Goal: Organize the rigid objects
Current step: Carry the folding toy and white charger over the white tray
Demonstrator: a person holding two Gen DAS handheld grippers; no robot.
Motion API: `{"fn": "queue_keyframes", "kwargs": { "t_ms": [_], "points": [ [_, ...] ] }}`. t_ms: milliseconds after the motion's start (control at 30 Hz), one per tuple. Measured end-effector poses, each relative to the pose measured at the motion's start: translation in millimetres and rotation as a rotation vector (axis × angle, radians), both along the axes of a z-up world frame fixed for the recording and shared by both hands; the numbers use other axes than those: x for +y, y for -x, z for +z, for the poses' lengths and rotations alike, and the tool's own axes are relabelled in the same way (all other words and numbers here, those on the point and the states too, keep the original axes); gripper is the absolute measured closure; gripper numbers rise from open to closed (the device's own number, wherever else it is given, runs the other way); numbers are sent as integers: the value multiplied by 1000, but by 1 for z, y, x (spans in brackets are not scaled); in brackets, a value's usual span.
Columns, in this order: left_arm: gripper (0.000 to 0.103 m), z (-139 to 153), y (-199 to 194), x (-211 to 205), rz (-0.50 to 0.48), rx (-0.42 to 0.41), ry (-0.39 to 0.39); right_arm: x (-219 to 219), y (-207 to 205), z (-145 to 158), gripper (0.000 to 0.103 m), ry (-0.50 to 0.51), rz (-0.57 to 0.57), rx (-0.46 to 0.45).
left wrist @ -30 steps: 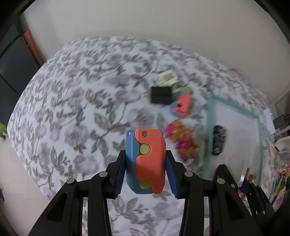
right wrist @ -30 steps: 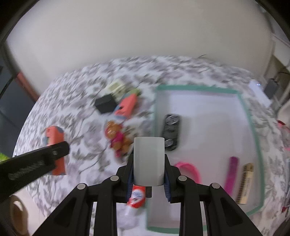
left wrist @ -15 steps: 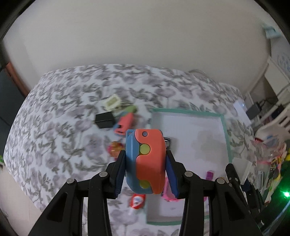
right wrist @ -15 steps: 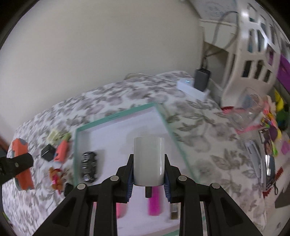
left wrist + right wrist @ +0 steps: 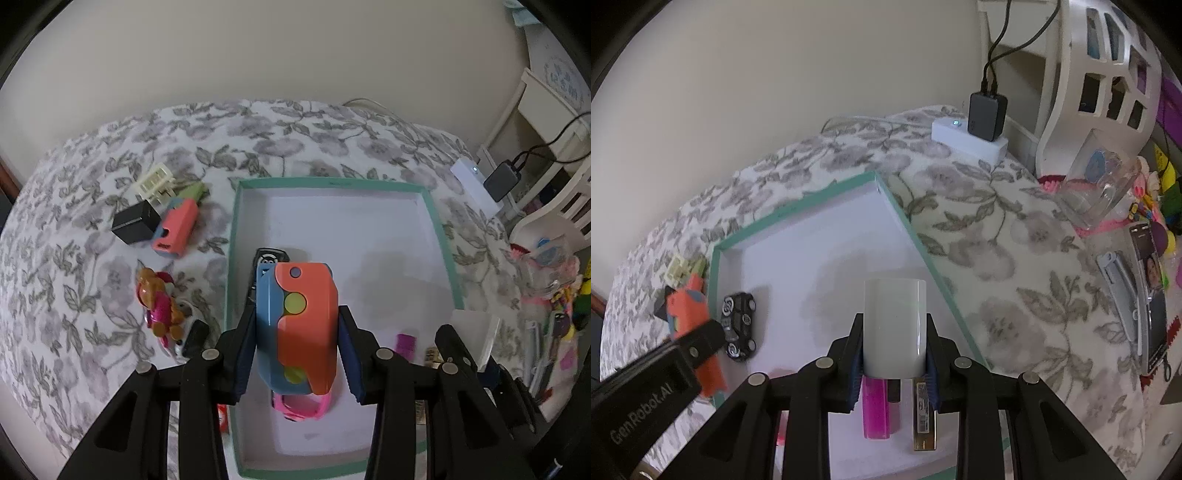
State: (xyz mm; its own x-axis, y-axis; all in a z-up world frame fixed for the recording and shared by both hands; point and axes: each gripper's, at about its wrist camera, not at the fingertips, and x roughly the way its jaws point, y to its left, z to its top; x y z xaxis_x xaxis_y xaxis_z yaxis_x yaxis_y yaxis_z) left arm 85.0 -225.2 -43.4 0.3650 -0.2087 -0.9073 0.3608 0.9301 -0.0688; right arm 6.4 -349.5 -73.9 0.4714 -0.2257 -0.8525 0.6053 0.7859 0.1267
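My left gripper (image 5: 297,352) is shut on an orange and blue toy (image 5: 297,325) and holds it above the teal-rimmed white tray (image 5: 332,182). My right gripper (image 5: 894,363) is shut on a white rounded block (image 5: 894,326), above the tray's near right part (image 5: 905,218). In the tray lie a black toy car (image 5: 738,325), a pink object (image 5: 301,406), a magenta stick (image 5: 874,410) and a gold bar (image 5: 923,417). The left gripper with its toy shows at the left of the right wrist view (image 5: 689,314).
Left of the tray on the floral bedspread lie a black cube (image 5: 135,221), a coral and blue toy (image 5: 175,229), a cream clip (image 5: 155,181) and a doll figure (image 5: 159,306). A white power strip with a black charger (image 5: 986,116) sits at the back right. Clutter lies at the right.
Both grippers have swung right and come over the tray, each still holding its object. The right view has turned from the loose toys toward the tray's right side.
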Motion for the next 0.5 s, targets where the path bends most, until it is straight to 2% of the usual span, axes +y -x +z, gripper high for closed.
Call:
{"fn": "queue_keyframes", "kwargs": {
  "t_ms": [133,233,367,500],
  "points": [
    [59,-10,-2,2,1,32,21,7,-4,-7,74,4,33,23],
    [59,-18,-3,2,-2,42,3,11,-6,-12,74,5,55,36],
    [59,-24,-9,7,14,91,55,12,-9,-19,74,4,71,58],
    [59,-28,-8,5,14,91,35,14,-10,-23,74,4,79,74]
  ]
}}
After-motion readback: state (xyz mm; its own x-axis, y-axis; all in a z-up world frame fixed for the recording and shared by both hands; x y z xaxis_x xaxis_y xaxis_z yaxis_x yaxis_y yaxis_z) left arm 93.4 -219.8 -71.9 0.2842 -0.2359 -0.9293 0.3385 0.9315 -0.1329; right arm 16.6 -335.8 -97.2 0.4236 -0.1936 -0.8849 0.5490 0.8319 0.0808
